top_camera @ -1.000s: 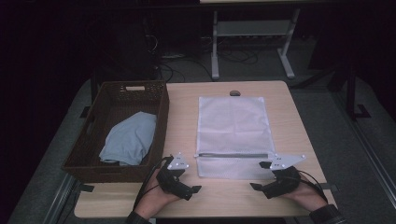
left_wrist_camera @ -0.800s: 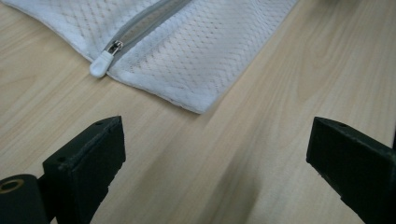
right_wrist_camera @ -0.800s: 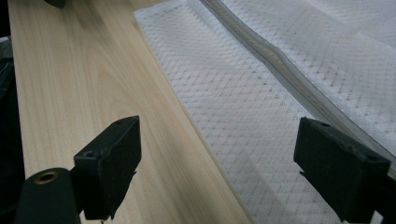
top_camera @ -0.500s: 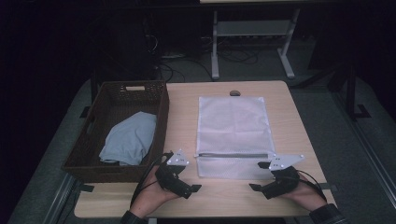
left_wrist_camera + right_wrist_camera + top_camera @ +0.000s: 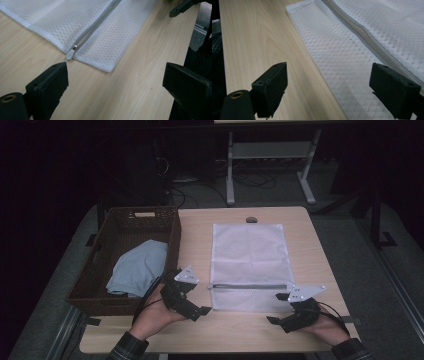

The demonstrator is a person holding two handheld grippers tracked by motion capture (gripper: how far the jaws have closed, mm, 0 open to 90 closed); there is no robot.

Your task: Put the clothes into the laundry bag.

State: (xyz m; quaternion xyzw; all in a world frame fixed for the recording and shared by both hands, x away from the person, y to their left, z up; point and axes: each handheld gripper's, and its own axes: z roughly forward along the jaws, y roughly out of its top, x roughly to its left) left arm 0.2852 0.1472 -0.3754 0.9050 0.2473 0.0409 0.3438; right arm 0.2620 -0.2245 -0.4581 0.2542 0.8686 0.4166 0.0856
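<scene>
We see left gripper (image 5: 196, 306) jaws wide, nothing held | white mesh bag (image 5: 250, 265) flat on counter (image 5: 310, 250), its zipper pull (image 5: 70, 53) just ahead of left gripper | right gripper (image 5: 280, 312) jaws wide, empty, bag's near corner just ahead | wicker basket (image 5: 172, 227) with blue cloth (image 5: 137, 270) beside left gripper.

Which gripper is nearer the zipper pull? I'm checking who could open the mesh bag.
The left gripper: the zipper pull lies just beyond its open jaws, while the right gripper sits at the zipper's other end.
</scene>
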